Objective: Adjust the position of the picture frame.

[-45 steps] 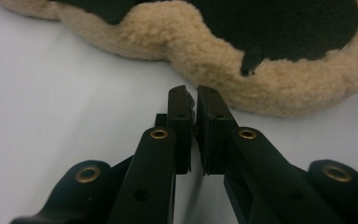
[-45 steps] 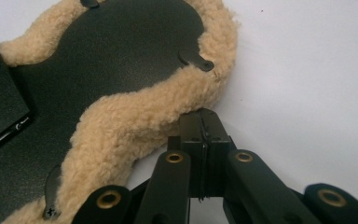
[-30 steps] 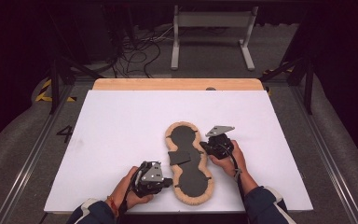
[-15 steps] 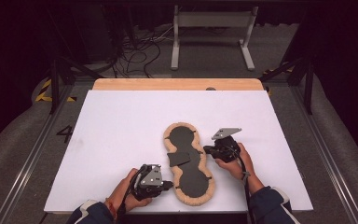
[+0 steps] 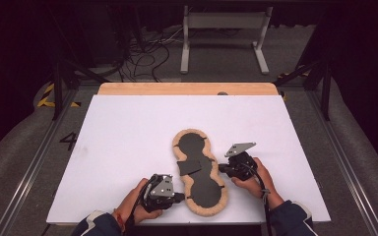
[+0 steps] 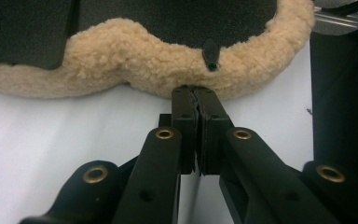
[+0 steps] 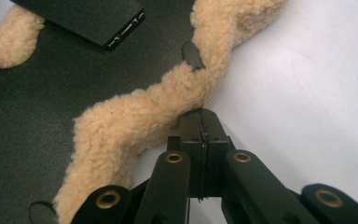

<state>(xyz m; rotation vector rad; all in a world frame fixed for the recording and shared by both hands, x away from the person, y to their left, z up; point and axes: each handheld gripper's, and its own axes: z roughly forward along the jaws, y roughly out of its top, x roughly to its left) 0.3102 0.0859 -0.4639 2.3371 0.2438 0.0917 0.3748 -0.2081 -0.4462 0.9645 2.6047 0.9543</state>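
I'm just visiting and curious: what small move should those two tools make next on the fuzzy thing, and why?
Probably open the right gripper slightly, to take the fleece rim: both it and the left gripper have shut jaws only touching the fleece-edged pad.

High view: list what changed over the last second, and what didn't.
The right gripper slid a little to the right along the fleece-edged black pad, its jaws shut at the fleece edge. Nothing was visibly taken hold of or let go. The left gripper stayed at the pad's near left edge with jaws shut, and the pad kept its place on the white table.
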